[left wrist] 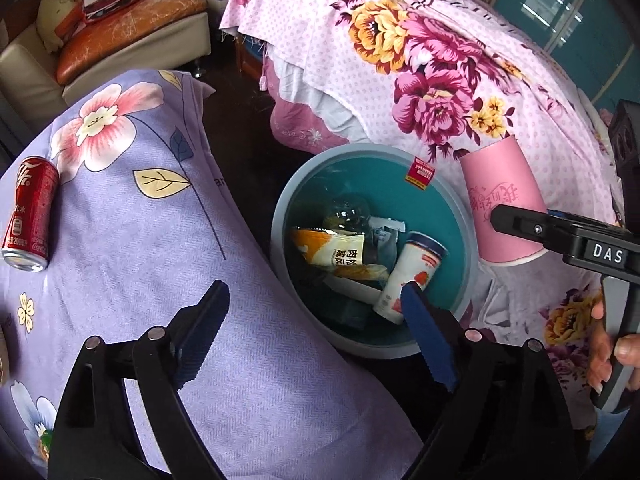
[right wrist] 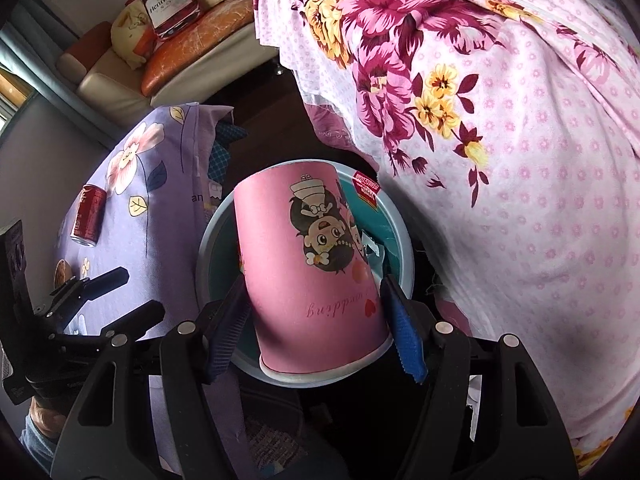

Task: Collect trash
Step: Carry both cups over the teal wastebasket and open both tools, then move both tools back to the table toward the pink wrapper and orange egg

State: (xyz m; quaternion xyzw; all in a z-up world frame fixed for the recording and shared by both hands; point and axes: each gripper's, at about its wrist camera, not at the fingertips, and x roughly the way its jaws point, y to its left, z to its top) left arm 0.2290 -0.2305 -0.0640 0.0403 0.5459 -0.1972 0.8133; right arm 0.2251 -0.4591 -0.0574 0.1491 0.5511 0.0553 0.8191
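We find the pink cup (right wrist: 312, 276) upside down, pinched by our right tongs (right wrist: 316, 328) above the bin (left wrist: 460, 208). Our left tongs (left wrist: 316, 332) gape wide, holding nothing. A red can (left wrist: 30, 212) lies far left on the purple cloth (left wrist: 160, 240).

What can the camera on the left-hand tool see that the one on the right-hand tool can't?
Only the left view looks into the bin: a snack packet, a white tub and a clear bottle lie inside. The left gripper is open with nothing in it.

Only the right view shows the cartoon couple printed on the pink cup, which blocks most of the bin.

Both show the right gripper clamping the cup, and the red can lying on the purple sheet.
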